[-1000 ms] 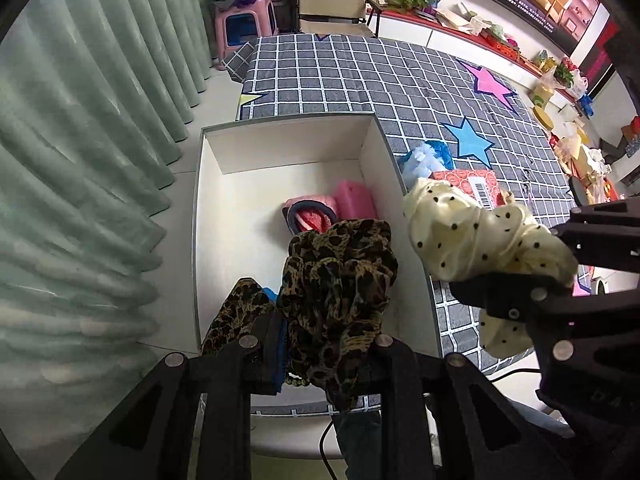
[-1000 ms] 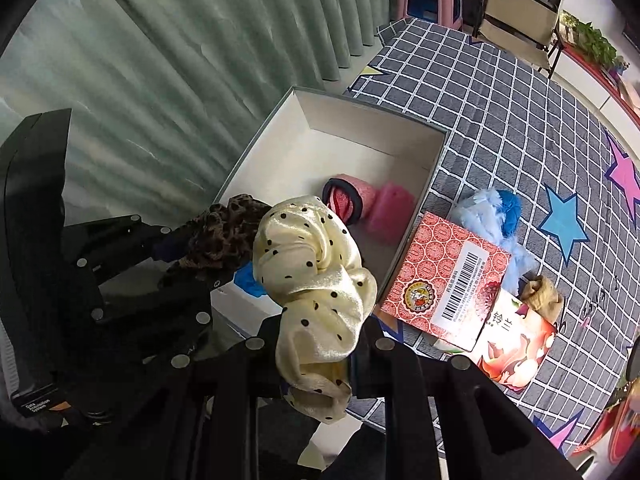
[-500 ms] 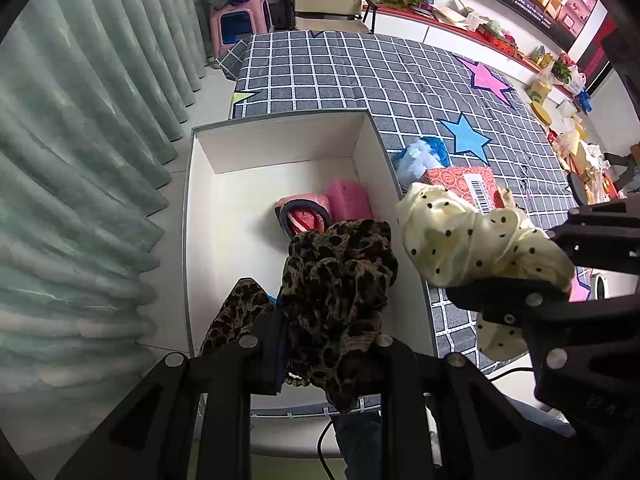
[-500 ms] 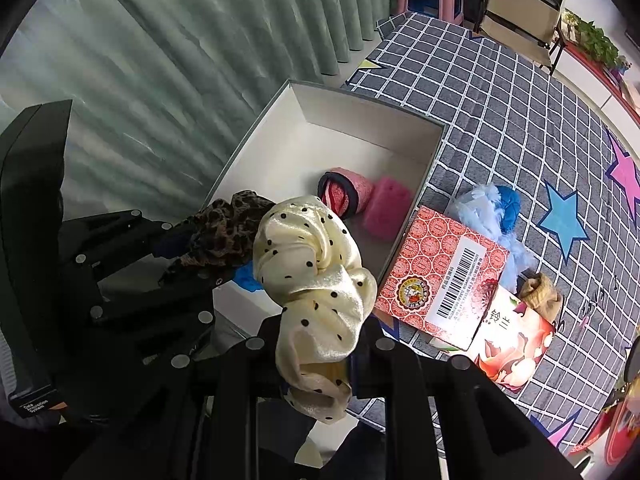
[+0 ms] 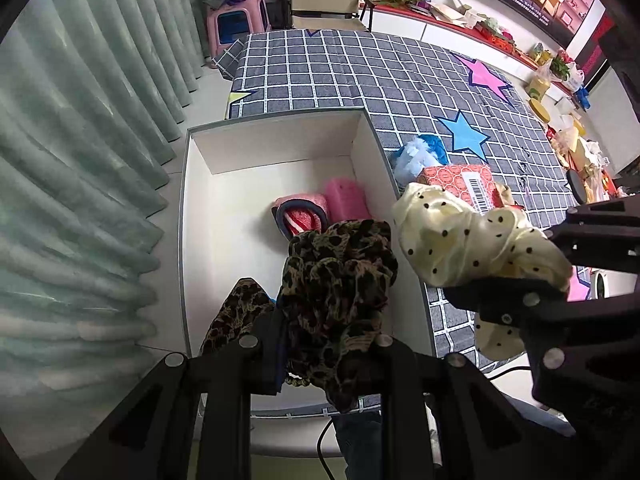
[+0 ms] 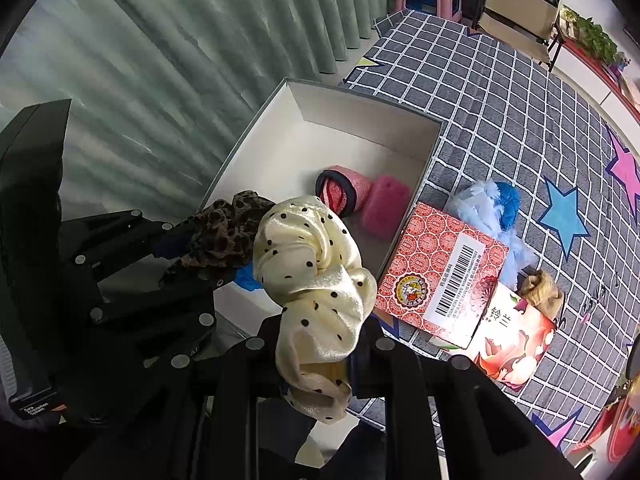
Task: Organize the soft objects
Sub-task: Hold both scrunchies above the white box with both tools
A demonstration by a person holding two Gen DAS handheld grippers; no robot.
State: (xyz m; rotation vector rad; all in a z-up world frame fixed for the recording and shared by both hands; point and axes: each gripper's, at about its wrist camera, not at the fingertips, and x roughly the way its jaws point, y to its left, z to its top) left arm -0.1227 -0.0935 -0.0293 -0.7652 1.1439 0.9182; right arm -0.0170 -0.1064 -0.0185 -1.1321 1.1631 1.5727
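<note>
The leopard-print scrunchie is bunched between the fingers of the left gripper, which is clamped on it, held in the air above the near end of the white box. The cream polka-dot scrunchie is pinched the same way by the right gripper, its jaws pressed together on the fabric, above the box's near right corner and the edge of the checked mat. Both grippers point steeply downward, side by side, the right one showing at the right edge of the left wrist view.

Compared with a second ago, neither gripper has visibly moved or turned; the box sits slightly differently in the left view, but both scrunchies hang in the same folds and both grips are unchanged.

Inside the box lie a pink rolled item with a dark band and a pink sponge-like block, touching each other against the right wall. A leopard-print piece and something blue lie at the near end of the box. Just outside the right wall, on the mat, rest a red patterned carton with a barcode, a blue and white fluffy item, a floral packet and a small tan cloth piece
</note>
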